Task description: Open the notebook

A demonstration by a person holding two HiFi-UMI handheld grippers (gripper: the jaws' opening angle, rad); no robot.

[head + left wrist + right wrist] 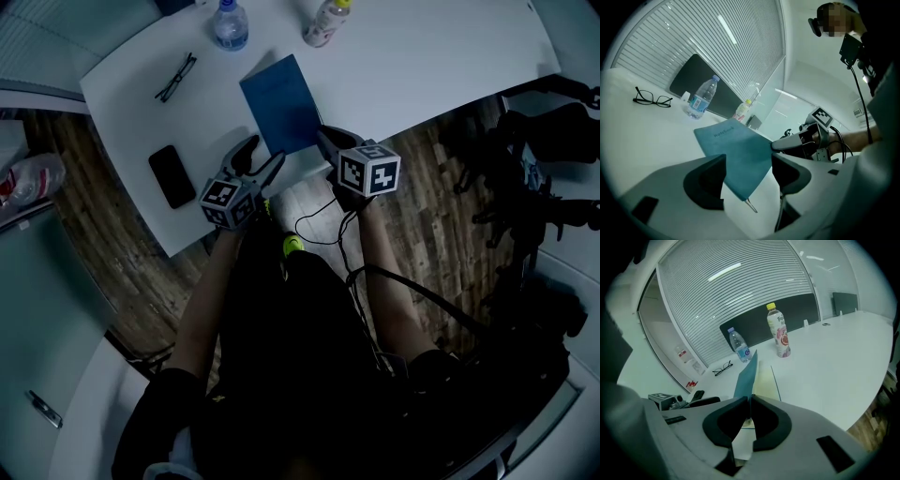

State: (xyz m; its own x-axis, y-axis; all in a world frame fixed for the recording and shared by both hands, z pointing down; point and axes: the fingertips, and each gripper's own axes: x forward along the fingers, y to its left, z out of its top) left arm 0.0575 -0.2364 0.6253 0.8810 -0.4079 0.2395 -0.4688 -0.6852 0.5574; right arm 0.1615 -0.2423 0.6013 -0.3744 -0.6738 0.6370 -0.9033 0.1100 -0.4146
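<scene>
Left gripper (255, 157): jaws stand wide apart and grip nothing, with the near corner of the blue notebook (281, 101) in the gap between them. The notebook lies near the front edge of the white table (441, 56). Right gripper (750, 401): jaws pinched narrow on the edge of the cover (746, 373), holding it tilted up off the cream pages (765, 380).

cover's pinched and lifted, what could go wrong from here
The right gripper pinches only the thin edge of the cover, so it may slip out and drop shut. The left gripper is open and holds nothing down, so the whole notebook might drag toward the near edge of the table.
</scene>
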